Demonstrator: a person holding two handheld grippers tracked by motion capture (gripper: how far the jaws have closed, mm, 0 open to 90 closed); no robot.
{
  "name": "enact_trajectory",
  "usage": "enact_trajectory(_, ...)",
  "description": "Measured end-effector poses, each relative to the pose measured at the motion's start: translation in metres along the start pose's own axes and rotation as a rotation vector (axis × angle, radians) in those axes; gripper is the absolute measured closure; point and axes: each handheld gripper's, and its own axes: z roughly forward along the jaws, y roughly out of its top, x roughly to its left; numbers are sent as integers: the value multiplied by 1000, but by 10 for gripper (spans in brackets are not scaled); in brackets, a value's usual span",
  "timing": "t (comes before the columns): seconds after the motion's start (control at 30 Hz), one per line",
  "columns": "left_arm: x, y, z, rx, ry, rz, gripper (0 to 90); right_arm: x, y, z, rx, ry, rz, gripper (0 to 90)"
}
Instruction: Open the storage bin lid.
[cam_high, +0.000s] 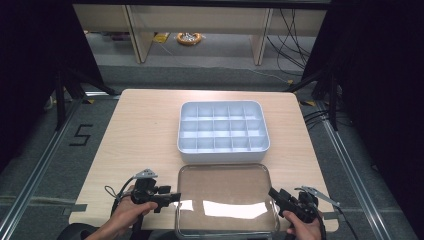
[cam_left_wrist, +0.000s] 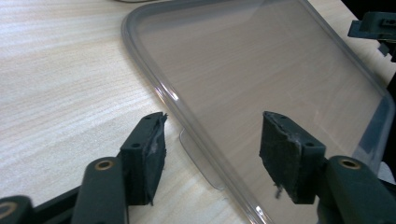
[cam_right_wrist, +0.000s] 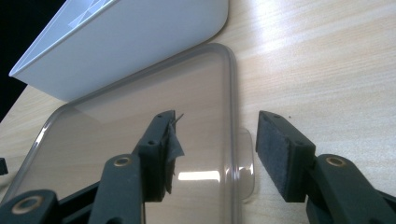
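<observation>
Currently, a clear lid (cam_high: 226, 200) is lying flat on the surface (cam_high: 145, 130) at the near edge, just in front of a white tray (cam_high: 223, 132) with a grid of compartments; tray is sitting mid-surface, a narrow gap between the two.

Left gripper (cam_high: 170, 197) is sitting at the lid's left edge, held by the left hand (cam_high: 127, 212). In the left gripper view its jaws are standing wide, straddling the lid's rim: one pad over bare wood, the other over the clear panel. A small clear tab (cam_left_wrist: 198, 158) is projecting from the rim between the pads. Neither pad appears to be touching the lid.

Right gripper (cam_high: 276, 195) is sitting at the lid's right edge, right hand (cam_high: 302, 230) behind it. In the right gripper view its jaws are likewise standing wide, one pad over the panel, the other over wood, w/ the rim and a second tab (cam_right_wrist: 245, 163) between them. Contact w/ lid: none apparent.

Left pad's lining is looking frayed in both gripper views.

Tray compartments are looking bare from the high view.
</observation>
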Motion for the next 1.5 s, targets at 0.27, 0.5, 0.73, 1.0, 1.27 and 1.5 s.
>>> enact_trajectory(0.27,1,1,-2,-13,-15,-9,351,-1,2,-3,-37,-2,-60,442)
enact_trajectory(0.5,0,3,-3,-14,-68,1,297,4,3,-6,-73,-28,-101,342)
enact_trajectory(0.73,-2,2,-6,-28,-82,29,254,11,4,-13,-91,-53,-140,305)
enact_trajectory(1.0,-4,1,-9,-40,-78,94,233,18,2,-16,-91,-59,-224,302)
enact_trajectory(1.27,-3,-2,-13,-57,-71,104,192,25,-2,-19,-76,-56,-252,290)
enact_trajectory(1.5,-5,-6,-17,-62,-70,96,174,32,-8,-20,-88,-9,-285,275)
